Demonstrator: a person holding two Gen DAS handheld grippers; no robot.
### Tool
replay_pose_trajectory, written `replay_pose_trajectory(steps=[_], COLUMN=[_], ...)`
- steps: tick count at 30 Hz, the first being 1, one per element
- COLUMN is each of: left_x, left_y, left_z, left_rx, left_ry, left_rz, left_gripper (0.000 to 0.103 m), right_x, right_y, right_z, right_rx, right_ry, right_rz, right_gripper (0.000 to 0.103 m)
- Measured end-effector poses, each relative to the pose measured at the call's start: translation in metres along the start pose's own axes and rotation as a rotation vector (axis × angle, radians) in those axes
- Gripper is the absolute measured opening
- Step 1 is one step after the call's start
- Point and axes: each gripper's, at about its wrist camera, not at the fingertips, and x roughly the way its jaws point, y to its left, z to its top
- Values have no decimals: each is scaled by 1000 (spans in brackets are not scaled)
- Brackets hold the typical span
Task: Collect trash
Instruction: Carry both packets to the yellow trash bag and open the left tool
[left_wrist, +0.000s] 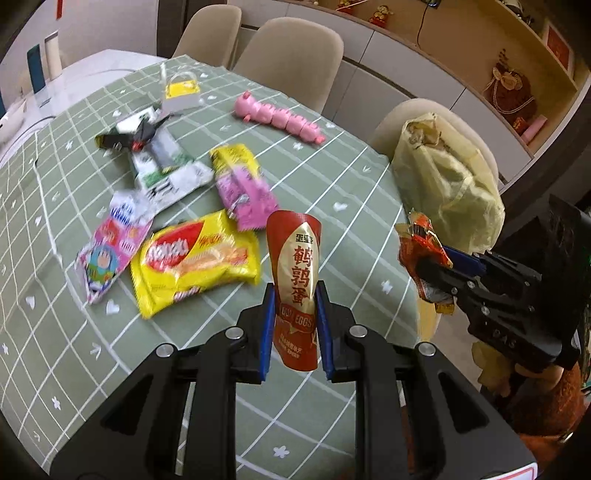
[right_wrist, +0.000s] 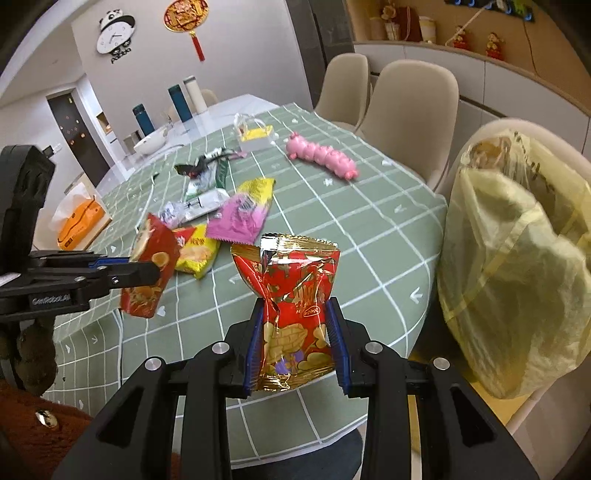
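Left claw (left_wrist: 294, 295): gripping quail egg pouch (left_wrist: 296, 273), standing upright, long axis vertical.
Right claw (right_wrist: 295, 314): pinching crumpled red snack wrapper (right_wrist: 293, 291), torn end pointing up.

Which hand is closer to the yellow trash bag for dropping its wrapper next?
Right, probably. Its tongs, clamping the crinkled red-and-gold foil wrapper, sit beside the translucent yellow plastic trash bag hung on the chair.

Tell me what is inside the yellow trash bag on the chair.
The yellow trash bag hangs on the chair, mouth partly open. Something brownish shows dimly near the top; the crumpled plastic hides everything below.
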Motion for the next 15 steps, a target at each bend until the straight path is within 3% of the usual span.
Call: replay_pose_trajectory(steps=[4, 7, 15], left_x=[-4, -14, -14], left_y=[-18, -36, -109], left_z=[32, 62, 141], left_rx=[32, 77, 249], left_ry=[-37, -116, -219], left_rz=[-27, -49, -80], left_gripper=[20, 20, 20], right_x=[-27, -40, -91], right_y=[-12, -25, -85], right_z=[15, 32, 70], right_rx=[-3, 9, 29], right_ry=[-71, -89, -174], right_rz=[-18, -30, -191], right_gripper=[31, 31, 31])
